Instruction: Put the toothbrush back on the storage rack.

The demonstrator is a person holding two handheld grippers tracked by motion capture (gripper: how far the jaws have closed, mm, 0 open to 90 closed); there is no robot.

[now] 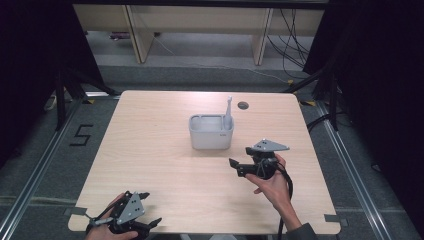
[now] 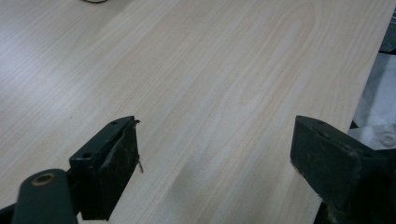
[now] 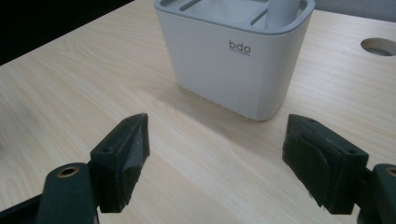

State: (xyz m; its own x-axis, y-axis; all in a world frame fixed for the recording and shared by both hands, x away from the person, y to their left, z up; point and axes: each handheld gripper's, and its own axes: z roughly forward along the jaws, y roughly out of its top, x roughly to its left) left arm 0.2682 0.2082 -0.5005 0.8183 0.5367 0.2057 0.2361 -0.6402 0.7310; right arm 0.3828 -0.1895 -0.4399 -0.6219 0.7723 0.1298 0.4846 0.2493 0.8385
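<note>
A pale grey holder (image 1: 211,132) marked "bdo" stands upright near the middle of the wooden table (image 1: 150,150). A grey stick-like utensil (image 1: 228,111) stands in its right-hand compartment. My right gripper (image 1: 240,156) is open just in front and to the right of the holder, with nothing between its jaws. In the right gripper view the holder (image 3: 233,60) stands a short way beyond the open right gripper (image 3: 217,128), and the utensil's shaft (image 3: 280,9) rises from its right end. My left gripper (image 1: 150,208) is open and empty at the table's near left edge. In its own view the left gripper (image 2: 215,133) is over bare wood.
A round cable hole (image 1: 243,105) lies behind the holder to the right, and the hole (image 3: 378,45) also appears in the right gripper view. The table's near edge (image 1: 200,233) runs just under my left hand. Wooden furniture legs (image 1: 140,35) and cables (image 1: 295,45) stand on the floor beyond.
</note>
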